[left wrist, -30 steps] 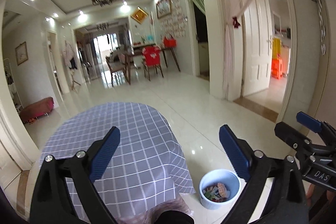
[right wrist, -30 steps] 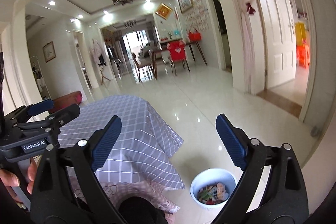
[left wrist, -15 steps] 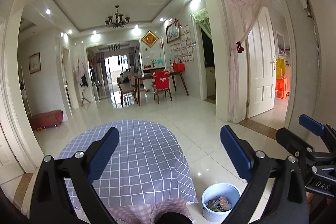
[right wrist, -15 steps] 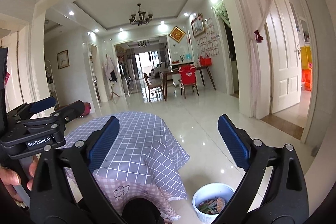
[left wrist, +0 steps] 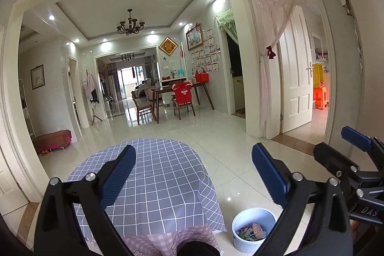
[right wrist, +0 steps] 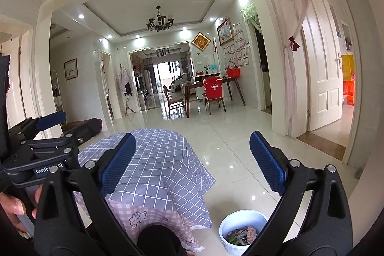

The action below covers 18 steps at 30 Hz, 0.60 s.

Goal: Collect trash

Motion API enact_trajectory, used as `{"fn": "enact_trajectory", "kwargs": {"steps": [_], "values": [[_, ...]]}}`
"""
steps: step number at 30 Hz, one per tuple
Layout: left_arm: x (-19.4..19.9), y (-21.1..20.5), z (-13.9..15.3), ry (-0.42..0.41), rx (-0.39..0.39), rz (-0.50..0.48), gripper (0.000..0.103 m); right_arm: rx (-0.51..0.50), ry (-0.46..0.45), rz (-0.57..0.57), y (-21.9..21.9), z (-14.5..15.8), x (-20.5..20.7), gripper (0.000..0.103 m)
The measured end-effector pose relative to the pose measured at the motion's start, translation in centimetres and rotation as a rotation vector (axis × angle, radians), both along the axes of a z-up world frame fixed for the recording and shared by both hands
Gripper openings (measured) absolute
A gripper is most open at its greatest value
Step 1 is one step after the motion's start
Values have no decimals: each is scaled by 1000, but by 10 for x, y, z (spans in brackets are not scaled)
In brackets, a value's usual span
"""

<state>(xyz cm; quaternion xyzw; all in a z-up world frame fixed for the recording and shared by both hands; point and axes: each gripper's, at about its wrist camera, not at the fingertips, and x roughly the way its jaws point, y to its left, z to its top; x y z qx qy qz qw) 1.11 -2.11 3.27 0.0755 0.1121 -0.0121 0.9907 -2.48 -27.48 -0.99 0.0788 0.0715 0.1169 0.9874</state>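
Observation:
A white bin (left wrist: 253, 228) holding several colourful scraps of trash stands on the floor to the right of a round table with a grey checked cloth (left wrist: 158, 179). It also shows in the right wrist view (right wrist: 242, 233). My left gripper (left wrist: 193, 174) is open and empty, raised above the table's near edge. My right gripper (right wrist: 192, 166) is open and empty too, held to the right of the left one. No trash shows on the tabletop (right wrist: 158, 148).
A pink checked cloth (right wrist: 153, 217) hangs below the grey one. Glossy white floor tiles (left wrist: 216, 131) stretch to a dining table with chairs (left wrist: 177, 97). A white door with a lace curtain (left wrist: 295, 78) is at right. A red bench (left wrist: 51, 139) is at left.
Both grippers have tilted upward, so the table and bin sit lower in view and more of the ceiling shows. Both stay open and empty.

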Motion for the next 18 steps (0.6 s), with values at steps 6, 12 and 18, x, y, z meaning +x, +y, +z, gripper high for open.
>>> {"fn": "enact_trajectory", "kwargs": {"steps": [6,12,18], "values": [[5,-3,-5,6,2,-11,95,1,7,-5,2,-1,0,94],[6,-2,-7,6,5,-19,95,2,8,-6,2,-2,0,94],[6,-1,-7,9,9,-23,95,2,10,-7,2,-3,0,94]]}}
